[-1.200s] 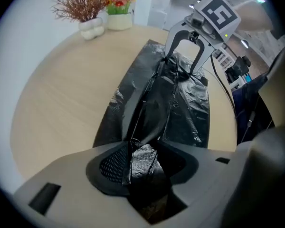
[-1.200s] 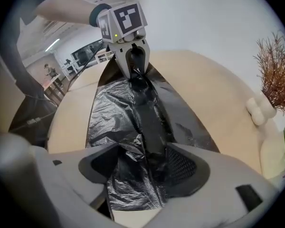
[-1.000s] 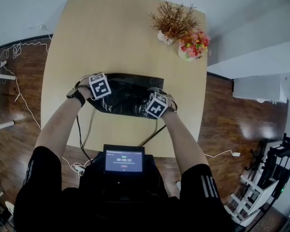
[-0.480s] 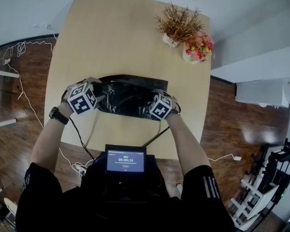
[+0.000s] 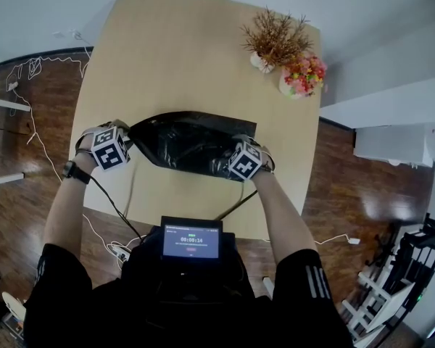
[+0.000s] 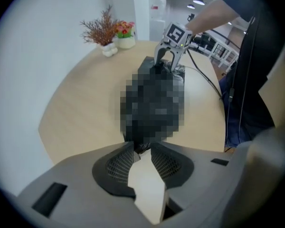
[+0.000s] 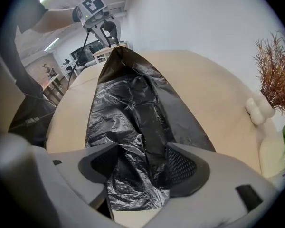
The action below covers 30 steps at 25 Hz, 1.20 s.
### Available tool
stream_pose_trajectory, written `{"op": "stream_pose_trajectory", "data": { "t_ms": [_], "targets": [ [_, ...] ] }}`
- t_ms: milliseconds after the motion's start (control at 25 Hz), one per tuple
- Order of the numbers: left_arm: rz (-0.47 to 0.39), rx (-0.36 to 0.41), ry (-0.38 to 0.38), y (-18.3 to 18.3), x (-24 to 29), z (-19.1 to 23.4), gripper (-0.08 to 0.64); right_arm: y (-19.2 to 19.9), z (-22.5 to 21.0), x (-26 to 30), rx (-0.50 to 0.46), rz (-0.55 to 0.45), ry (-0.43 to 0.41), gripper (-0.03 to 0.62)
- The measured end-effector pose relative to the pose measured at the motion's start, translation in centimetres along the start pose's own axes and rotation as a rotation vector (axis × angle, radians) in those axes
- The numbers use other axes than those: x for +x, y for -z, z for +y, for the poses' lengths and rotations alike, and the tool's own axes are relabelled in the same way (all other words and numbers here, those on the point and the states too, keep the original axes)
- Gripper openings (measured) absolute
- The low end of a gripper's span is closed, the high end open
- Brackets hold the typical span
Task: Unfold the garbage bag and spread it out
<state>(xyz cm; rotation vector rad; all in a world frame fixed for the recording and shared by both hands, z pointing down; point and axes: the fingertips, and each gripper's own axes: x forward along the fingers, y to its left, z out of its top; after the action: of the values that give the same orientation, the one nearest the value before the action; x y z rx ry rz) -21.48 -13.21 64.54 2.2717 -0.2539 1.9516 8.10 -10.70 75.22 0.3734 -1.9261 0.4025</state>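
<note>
Down at six o'clock, the small screen [image 5: 192, 241] strapped at the person's chest shows a timer reading 00:00:14 in pale digits on a dark panel. The finer line beneath it and the little red mark are too small for me to read. The cubes on the left gripper [image 5: 127, 138] at nine o'clock and the right gripper [image 5: 228, 164] near the middle carry black-and-white square markers, with no letters.

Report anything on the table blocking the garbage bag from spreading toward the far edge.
Nothing visible does. The garbage bag stretches between the left gripper, whose jaws are closing on its corner, and the right gripper; the table beyond is bare. The dried plant and flowers stand at its far right corner.
</note>
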Motion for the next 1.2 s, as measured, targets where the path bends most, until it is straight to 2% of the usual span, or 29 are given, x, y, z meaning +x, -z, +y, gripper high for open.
{"op": "stream_pose_trajectory", "data": {
  "t_ms": [200,440,520,720,880,1120,1200],
  "targets": [
    [-0.025,-0.033,0.027,-0.1,2.4,0.4,0.117,0.2,0.2,0.1,0.016,-0.002,0.0,0.35],
    [-0.011,-0.038,0.031,-0.5,6.7,2.0,0.124,0.4,0.1,0.3,0.016,0.001,0.006,0.35],
    [0.008,-0.037,0.056,-0.4,7.7,2.0,0.17,0.1,0.1,0.0,0.017,-0.002,0.011,0.35],
    [0.058,-0.024,0.102,0.2,10.0,2.0,0.232,0.2,0.2,0.1,0.025,-0.01,0.006,0.35],
    [0.097,-0.027,0.082,1.1,10.6,2.8,0.253,0.0,0.2,-0.1,0.022,-0.011,0.011,0.35],
    [0.081,-0.084,0.079,1.4,10.9,3.9,0.325,0.5,0.3,0.2,0.006,-0.006,-0.008,0.353],
    [0.071,-0.095,0.101,1.5,11.2,3.6,0.333,0.6,0.5,0.0,-0.02,0.006,-0.021,0.365]
  ]
}}
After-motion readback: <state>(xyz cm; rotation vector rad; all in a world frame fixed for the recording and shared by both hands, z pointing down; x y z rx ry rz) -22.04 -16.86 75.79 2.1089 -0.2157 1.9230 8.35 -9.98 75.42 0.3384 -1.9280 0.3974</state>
